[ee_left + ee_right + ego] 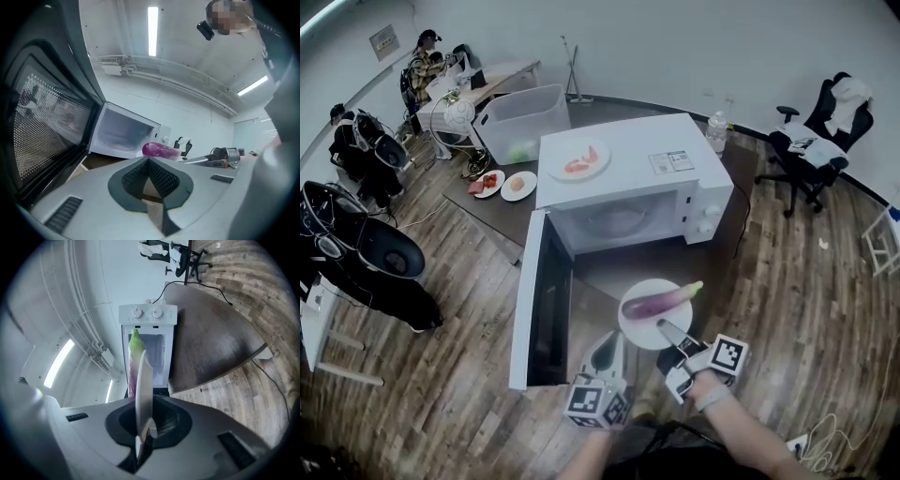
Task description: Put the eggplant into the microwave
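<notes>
A purple eggplant [656,302] with a green stem lies on a white plate [639,330] held in front of the open white microwave [628,178]. My right gripper [667,330] is shut on the plate's near rim. In the right gripper view the plate [143,390] stands edge-on between the jaws of the right gripper [144,423], with the eggplant [133,364] behind it. The microwave door [546,300] hangs wide to the left, and the cavity [619,220] holds nothing. My left gripper [607,349] is shut on nothing, just left of the plate. In its own view the left gripper [149,160] points at the eggplant [159,150].
A plate of red food [578,161] sits on top of the microwave. Two small plates [518,185] and a clear bin [520,122] stand behind on the dark table [741,178], with a bottle [717,131] at the right. An office chair [811,141] and a person [420,61] are further off.
</notes>
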`<action>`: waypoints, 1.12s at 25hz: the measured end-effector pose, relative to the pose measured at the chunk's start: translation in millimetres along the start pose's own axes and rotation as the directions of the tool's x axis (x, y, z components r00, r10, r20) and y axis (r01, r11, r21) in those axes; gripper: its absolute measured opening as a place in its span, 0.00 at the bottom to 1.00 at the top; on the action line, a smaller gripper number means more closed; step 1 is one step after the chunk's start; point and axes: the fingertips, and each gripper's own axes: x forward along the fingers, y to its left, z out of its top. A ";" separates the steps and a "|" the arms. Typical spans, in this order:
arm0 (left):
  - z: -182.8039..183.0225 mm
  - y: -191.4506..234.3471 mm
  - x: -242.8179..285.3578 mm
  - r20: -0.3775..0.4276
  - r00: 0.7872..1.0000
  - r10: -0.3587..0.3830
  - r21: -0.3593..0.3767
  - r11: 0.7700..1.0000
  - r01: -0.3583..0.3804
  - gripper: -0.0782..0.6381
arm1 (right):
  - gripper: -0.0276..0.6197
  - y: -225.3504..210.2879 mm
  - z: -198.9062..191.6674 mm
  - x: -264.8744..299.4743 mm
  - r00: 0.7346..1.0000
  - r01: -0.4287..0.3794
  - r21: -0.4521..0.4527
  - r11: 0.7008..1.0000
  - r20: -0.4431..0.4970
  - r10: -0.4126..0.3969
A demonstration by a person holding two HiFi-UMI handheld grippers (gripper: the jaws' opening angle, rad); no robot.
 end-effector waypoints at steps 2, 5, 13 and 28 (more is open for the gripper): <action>-2.4 4.2 1.0 -0.001 1.000 -0.001 0.001 1.000 0.001 0.11 | 0.06 -0.4 2.0 5.4 1.000 -0.006 0.001 1.000 -0.002 0.006; -5.1 6.8 2.4 -0.006 1.000 -0.006 0.004 1.000 0.006 0.11 | 0.06 -2.4 2.7 11.5 1.000 -0.007 0.014 1.000 -0.011 0.007; -5.9 20.8 21.2 0.028 1.000 0.014 -0.014 1.000 -0.014 0.11 | 0.06 -12.7 19.3 37.7 0.999 -0.023 0.020 1.000 -0.036 0.024; -13.3 59.3 66.6 0.064 0.992 0.109 0.006 0.994 -0.110 0.11 | 0.06 -34.7 60.4 95.5 0.997 -0.046 0.029 0.999 -0.067 0.048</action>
